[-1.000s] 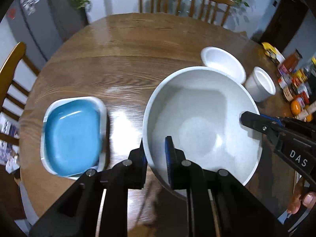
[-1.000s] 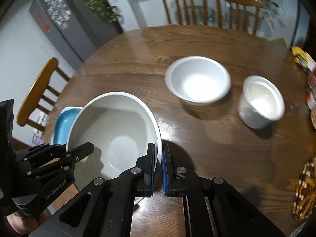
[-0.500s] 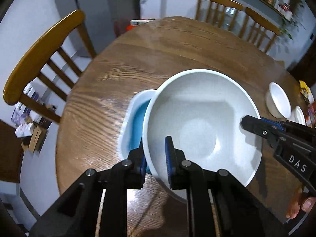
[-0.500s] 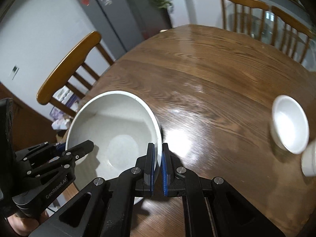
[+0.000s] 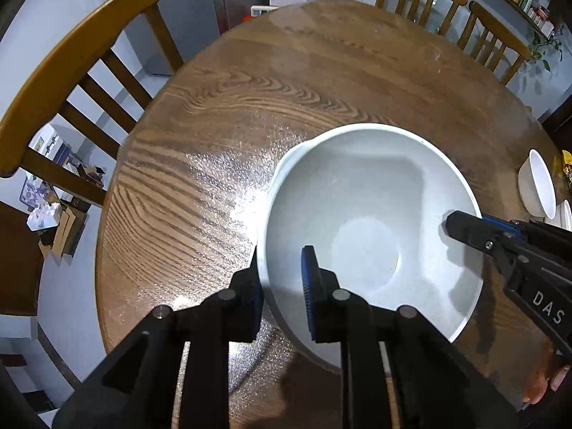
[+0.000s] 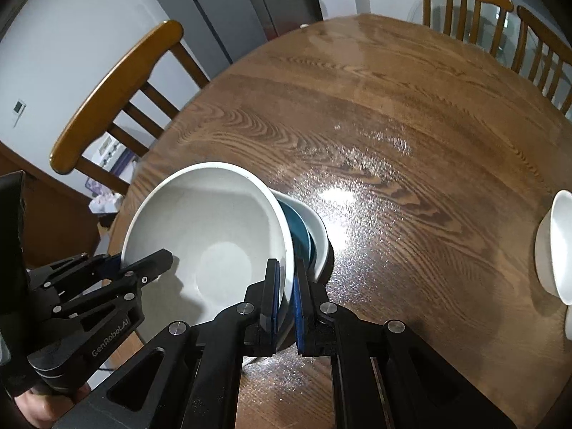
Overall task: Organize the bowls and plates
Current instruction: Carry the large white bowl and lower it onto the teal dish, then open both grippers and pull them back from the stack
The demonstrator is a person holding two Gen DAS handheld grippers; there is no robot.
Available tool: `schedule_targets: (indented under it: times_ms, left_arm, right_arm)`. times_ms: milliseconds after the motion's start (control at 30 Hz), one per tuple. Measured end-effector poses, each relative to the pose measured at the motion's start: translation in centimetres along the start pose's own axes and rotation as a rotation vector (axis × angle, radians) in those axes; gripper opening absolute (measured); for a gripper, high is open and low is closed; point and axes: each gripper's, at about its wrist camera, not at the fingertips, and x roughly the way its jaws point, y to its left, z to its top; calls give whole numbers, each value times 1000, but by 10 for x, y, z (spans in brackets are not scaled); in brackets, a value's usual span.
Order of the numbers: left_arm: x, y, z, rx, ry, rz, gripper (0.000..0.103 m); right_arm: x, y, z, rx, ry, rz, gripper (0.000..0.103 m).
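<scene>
blue plate (image 6: pixel 299 230) mostly hidden under large bowl (image 6: pixel 214 236), small bowl (image 6: pixel 554 246) cut off

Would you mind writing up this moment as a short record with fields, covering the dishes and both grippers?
held dish: large white bowl
beneath it: blue dish, mostly covered
left gripper: astride the bowl's rim, jaws opening
right gripper: shut on the bowl's opposite rim
other dish: small white bowl, apart at the right
surface: round wooden table

Overhead glare on the glossy table (image 5: pixel 250 164) — heavy fisheye bending, dark corners.
</scene>
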Motion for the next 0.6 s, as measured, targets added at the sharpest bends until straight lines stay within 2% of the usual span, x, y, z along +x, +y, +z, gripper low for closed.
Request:
schedule_targets:
  times_ms: [233, 300, 367, 400, 433, 600]
  left_arm:
    - [7, 5, 4, -10, 8, -3, 21]
    - [7, 5, 5, -11, 6, -4, 34]
    - [5, 7, 4, -14, -8, 11, 61]
    - [3, 8, 4, -18, -14, 15, 67]
    - [0, 9, 3, -24, -23, 15, 71]
    - [-19, 16, 1, -57, -67, 10, 71]
  right_arm:
    - [5, 5, 2, -6, 3, -29, 8]
    - [6, 5, 2, -1, 2, -30, 8]
    - [5, 5, 1, 12, 2, -28, 8]
    - [5, 5, 2, 16, 2, -26, 8]
    - [4, 4, 1, 20, 0, -20, 8]
    - [-17, -1, -4, 33, -52, 14, 8]
